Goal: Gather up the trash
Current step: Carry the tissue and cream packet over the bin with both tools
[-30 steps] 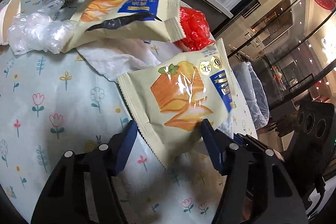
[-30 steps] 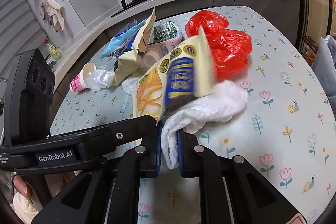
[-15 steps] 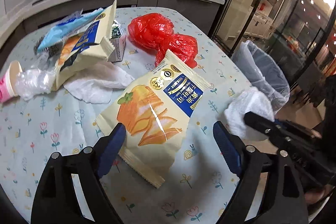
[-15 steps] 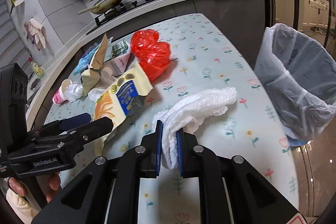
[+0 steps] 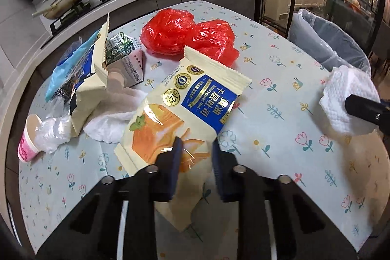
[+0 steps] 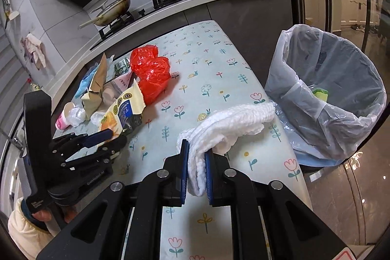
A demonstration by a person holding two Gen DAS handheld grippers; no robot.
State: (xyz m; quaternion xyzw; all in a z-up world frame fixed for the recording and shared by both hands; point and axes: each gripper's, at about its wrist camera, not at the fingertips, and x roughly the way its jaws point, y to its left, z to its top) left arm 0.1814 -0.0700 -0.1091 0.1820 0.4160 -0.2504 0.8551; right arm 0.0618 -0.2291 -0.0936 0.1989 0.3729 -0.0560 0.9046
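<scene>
My left gripper is shut on the near end of a cream toast wrapper with a blue label, lifted off the flowered tablecloth; the same wrapper shows in the right wrist view. My right gripper is shut on a folded white paper towel, held near the table's right edge beside the lined trash bin. The towel and bin also show at the right of the left wrist view.
More trash lies on the table: a red plastic bag, a second cream wrapper, a small carton, a white tissue, crumpled clear plastic and a pink cup. A stove counter stands behind.
My left gripper has closed on the toast wrapper and raised it. My right gripper has carried the paper towel rightward, closer to the bin.
</scene>
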